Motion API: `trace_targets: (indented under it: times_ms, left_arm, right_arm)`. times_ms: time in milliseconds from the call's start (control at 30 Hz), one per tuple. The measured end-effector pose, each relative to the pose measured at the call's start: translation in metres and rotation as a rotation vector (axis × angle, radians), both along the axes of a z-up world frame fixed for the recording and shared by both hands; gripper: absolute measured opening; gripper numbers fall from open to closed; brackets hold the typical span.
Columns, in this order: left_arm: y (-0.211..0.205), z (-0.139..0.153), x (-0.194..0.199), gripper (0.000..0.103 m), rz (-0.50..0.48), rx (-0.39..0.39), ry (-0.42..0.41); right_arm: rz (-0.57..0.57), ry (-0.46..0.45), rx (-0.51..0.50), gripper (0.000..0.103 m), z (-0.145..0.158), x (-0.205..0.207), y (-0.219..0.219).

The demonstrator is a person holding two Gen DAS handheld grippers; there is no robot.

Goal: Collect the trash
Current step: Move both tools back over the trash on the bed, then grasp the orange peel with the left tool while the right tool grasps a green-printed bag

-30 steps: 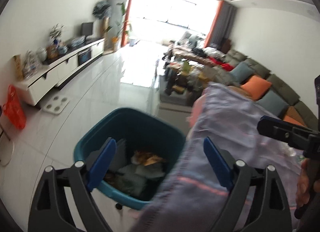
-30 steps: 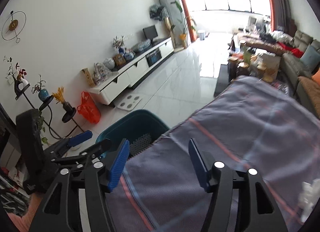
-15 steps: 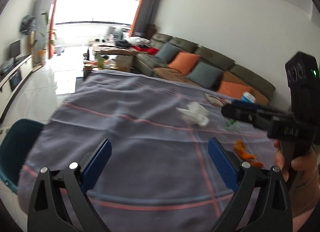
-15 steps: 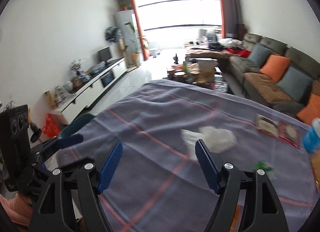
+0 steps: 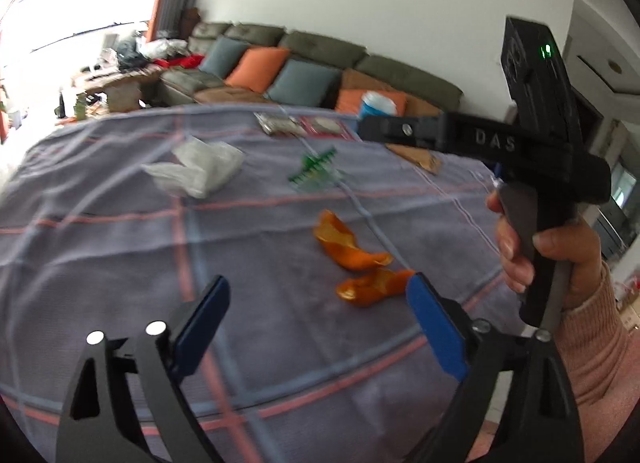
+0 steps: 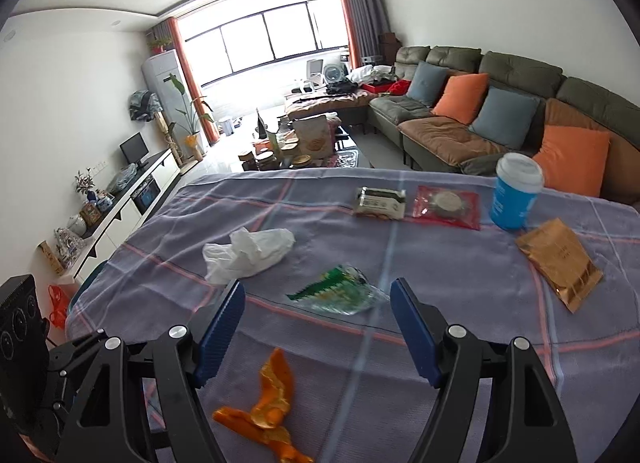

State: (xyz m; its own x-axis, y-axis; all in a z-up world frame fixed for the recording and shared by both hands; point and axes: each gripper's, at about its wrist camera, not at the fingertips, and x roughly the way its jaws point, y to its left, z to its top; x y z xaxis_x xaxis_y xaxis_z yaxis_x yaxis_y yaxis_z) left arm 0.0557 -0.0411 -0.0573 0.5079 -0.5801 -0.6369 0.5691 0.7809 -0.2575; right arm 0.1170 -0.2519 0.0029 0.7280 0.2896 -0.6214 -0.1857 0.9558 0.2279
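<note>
Both grippers had swung from the teal bin, which filled the left wrist view a second before, round to the table covered with the purple checked cloth (image 6: 460,263). Half a second earlier the left wrist view looked down the length of the cloth; it now faced the sofa (image 5: 320,59) side, with the litter nearer.

The left gripper (image 5: 320,323) hung above the cloth with its blue pads wide apart and nothing between them. The orange peel (image 5: 356,259) lay just ahead of its right pad, in two curled pieces.

The right gripper (image 6: 316,327) was likewise spread wide and held nothing. The green-and-clear wrapper (image 6: 336,293) lay on the cloth just ahead, between the lines of its two fingers, and the orange peel (image 6: 268,407) sat low between them.

The crumpled white tissue (image 6: 248,253) lay left of the wrapper. Along the far edge stood a dark snack packet (image 6: 380,203), a red packet (image 6: 446,207) and a blue cup with a white lid (image 6: 514,191); a brown-gold pouch (image 6: 560,263) lay flat at the right. The right hand (image 5: 560,259) gripped its handle in the left wrist view.
</note>
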Motion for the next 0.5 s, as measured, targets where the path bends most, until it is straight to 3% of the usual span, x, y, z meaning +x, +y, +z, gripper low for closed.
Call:
trace_targets:
  times_ms: [300, 500]
  left_arm:
    - [-0.029, -0.018, 0.005, 0.064, -0.058, 0.021, 0.079]
    - [-0.037, -0.022, 0.012, 0.032, -0.064, 0.029, 0.096]
  right_arm:
    - [-0.015, 0.036, 0.025, 0.075, -0.016, -0.001, -0.012]
    - [-0.01, 0.042, 0.027, 0.074, -0.021, 0.004, -0.012]
